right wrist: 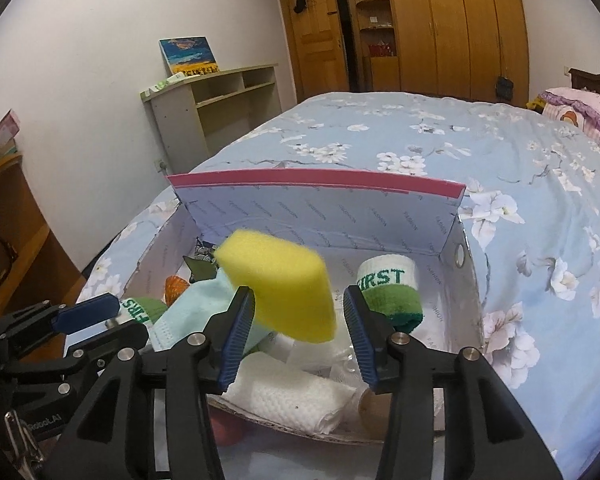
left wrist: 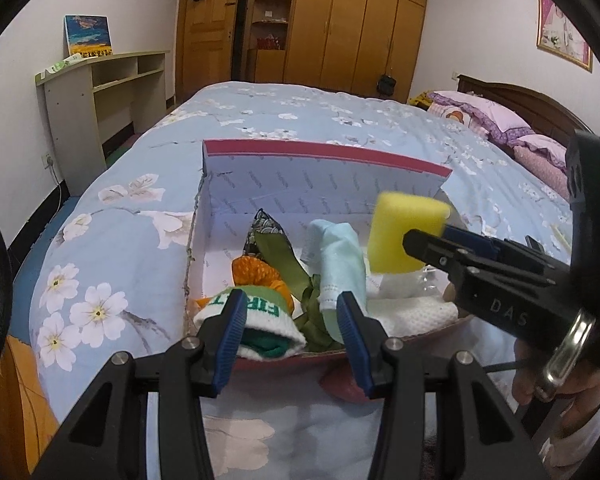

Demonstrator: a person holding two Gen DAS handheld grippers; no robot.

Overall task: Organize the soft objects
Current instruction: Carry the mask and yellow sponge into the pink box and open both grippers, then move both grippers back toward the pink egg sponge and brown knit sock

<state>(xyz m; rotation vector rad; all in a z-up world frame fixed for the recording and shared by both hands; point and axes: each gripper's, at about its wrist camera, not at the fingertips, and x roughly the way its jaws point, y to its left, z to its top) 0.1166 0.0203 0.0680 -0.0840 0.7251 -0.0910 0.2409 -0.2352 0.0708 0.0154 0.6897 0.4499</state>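
An open shoe box [left wrist: 324,152] with a red rim [right wrist: 312,178] lies on the bed. It holds soft things: a white-green rolled sock [left wrist: 256,312], a second one [right wrist: 392,288], a pale blue cloth [left wrist: 336,256], an orange knit piece [left wrist: 256,272] and a white towel [right wrist: 288,396]. A blurred yellow sponge [right wrist: 284,284] hangs over the box between the pads of my right gripper [right wrist: 300,320], with a gap at the right pad. My left gripper [left wrist: 292,320] is open over the box's near wall, its pads apart from the sock behind them.
The box sits on a blue flowered quilt [left wrist: 132,248]. Pink pillows [left wrist: 496,120] lie at the right. A pale shelf unit [left wrist: 100,88] stands against the left wall and wooden wardrobes [left wrist: 352,28] at the back. A hand [left wrist: 560,384] holds the right gripper.
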